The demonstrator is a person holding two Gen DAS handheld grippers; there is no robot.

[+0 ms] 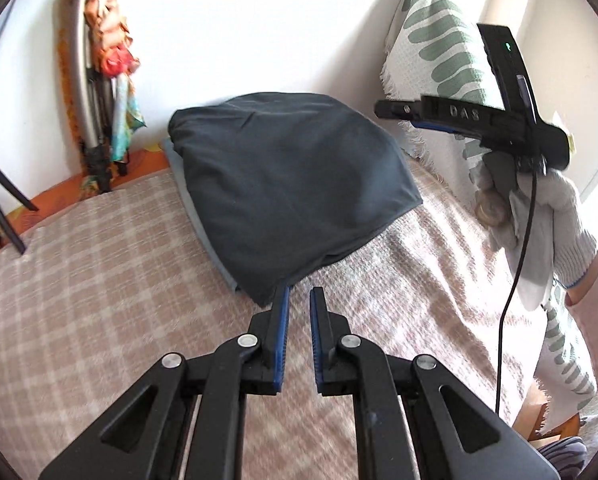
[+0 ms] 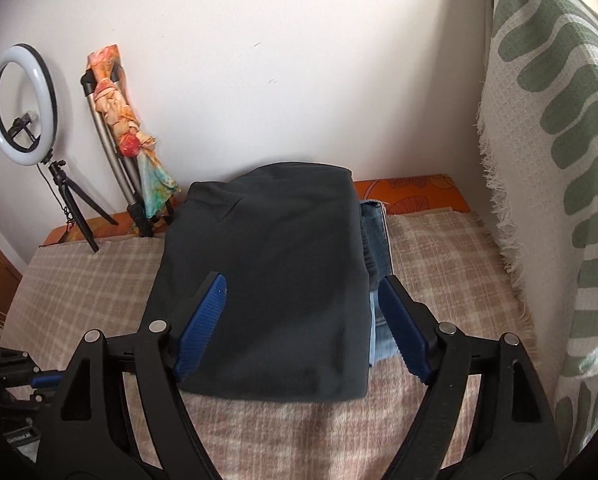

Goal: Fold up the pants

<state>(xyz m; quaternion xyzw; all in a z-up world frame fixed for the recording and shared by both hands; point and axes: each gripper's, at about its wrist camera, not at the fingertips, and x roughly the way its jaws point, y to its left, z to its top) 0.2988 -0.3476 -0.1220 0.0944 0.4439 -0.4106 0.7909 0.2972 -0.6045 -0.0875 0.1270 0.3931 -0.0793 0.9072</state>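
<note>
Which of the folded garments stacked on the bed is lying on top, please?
The dark pants lie on top; the blue jeans sit underneath, showing only along the stack's right edge.

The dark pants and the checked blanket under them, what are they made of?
The dark pants look like a smooth, matte, thin knit or cotton: soft rounded folds, no shine, no visible weave. The checked blanket looks like a woven, slightly fuzzy cloth, perhaps wool or acrylic: its beige and cream checks look brushed, and its far edge is frayed. Neither fibre can be told for sure.
</note>
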